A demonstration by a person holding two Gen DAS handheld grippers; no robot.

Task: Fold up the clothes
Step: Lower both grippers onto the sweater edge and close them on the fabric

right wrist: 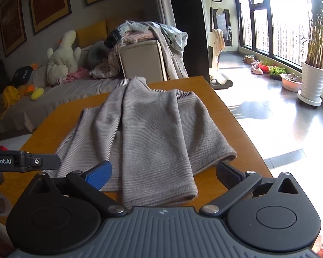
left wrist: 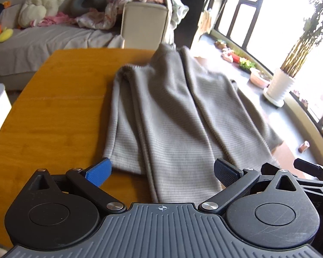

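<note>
1. A grey ribbed knit garment (left wrist: 170, 116) is lying on the wooden desk (left wrist: 53, 116), partly folded lengthwise into long ridges, its near hem reaching toward the desk's near edge.
2. In the left wrist view the garment's right side is hanging past the desk's right edge over the floor; the right wrist view is instead showing that side (right wrist: 204, 133) resting on the desk, with bare wood lying between it and the right edge.
3. The left tool (left wrist: 161, 173) is hovering at the near hem with its blue pads spread wide, gripping nothing.
4. The right tool (right wrist: 163, 175) is likewise standing wide open over the near hem, empty; the cloth is lying between its pads without being pinched.
5. Only the right wrist view is showing the left tool's black body (right wrist: 23, 161) entering from the left, framed pictures (right wrist: 47, 2) on the wall and a hanging cloth (right wrist: 218, 38) by the window.
6. Beyond the desk's far edge, a beige bin (right wrist: 142, 60) is overflowing with piled clothes (right wrist: 140, 32) draping down its sides.
7. A white potted plant (left wrist: 280, 86) is standing on the floor near the window, with a pink bowl (left wrist: 260, 78) just beside it; what that bowl is holding cannot be told.
8. A white plush toy (right wrist: 62, 58) is sitting on the grey sofa (left wrist: 43, 43).
</note>
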